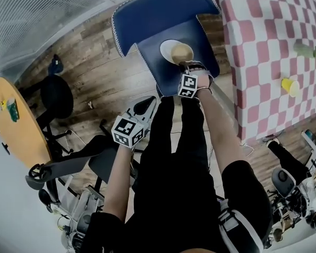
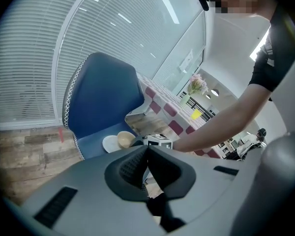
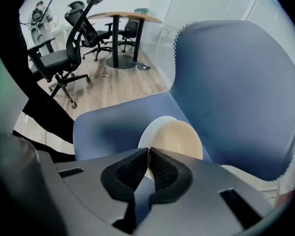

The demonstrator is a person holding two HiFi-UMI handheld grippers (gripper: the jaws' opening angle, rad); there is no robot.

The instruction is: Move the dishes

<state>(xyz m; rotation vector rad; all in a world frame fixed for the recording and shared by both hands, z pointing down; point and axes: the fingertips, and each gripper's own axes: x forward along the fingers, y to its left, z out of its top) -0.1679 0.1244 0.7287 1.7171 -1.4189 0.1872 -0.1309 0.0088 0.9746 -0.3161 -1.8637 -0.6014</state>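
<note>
- Presumably awaiting a lift, bowl (image 3: 179, 139) sits on plate (image 3: 144, 134), mid-seat on chair (image 3: 103, 127).
- Pinching the bowl's near rim, right gripper (image 3: 148, 150) looks set to carry it away.
- Idle, left gripper (image 2: 147, 149) hangs off the seat, jaws pressed together, empty.

Blue chair seat (image 1: 152, 65) carries a white plate (image 1: 166, 48), beige bowl (image 1: 182, 52) over it; yellow cup (image 1: 290, 86) sits on the checkered table (image 1: 263, 51).
</note>
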